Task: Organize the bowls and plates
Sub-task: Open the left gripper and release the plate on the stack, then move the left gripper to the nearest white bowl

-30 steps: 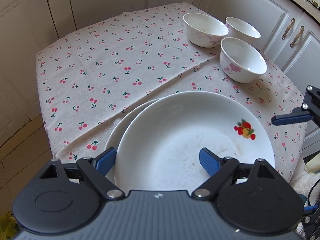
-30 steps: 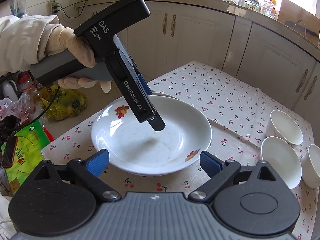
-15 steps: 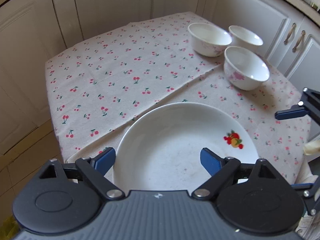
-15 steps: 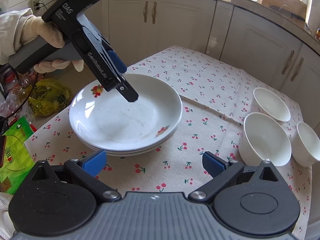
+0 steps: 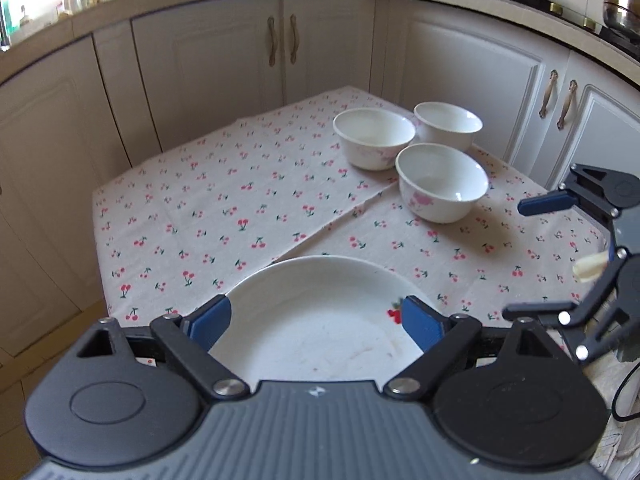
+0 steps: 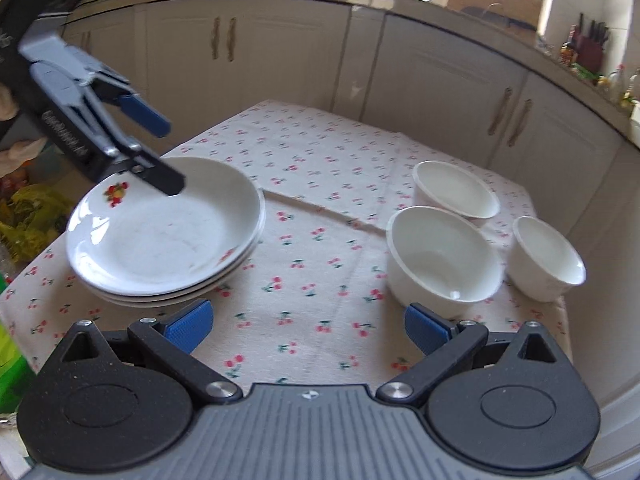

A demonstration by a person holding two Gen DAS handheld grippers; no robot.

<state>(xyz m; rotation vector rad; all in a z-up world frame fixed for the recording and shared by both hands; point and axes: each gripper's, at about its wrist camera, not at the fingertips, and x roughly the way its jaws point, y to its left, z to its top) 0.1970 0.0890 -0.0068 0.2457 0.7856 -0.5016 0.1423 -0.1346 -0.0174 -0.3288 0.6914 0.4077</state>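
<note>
cherry tablecloth [image 5: 224, 216] | cream cabinets [image 5: 224, 64] | yellow-green bags [image 6: 28, 220], floor

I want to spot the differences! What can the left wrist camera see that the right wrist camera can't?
Only the left wrist view shows a steel pot on the counter and the right gripper from outside. Only the right wrist view shows the plates are a stack, the left gripper above them, jaws opening, nothing between. Both show three bowls on the cherry cloth.
</note>
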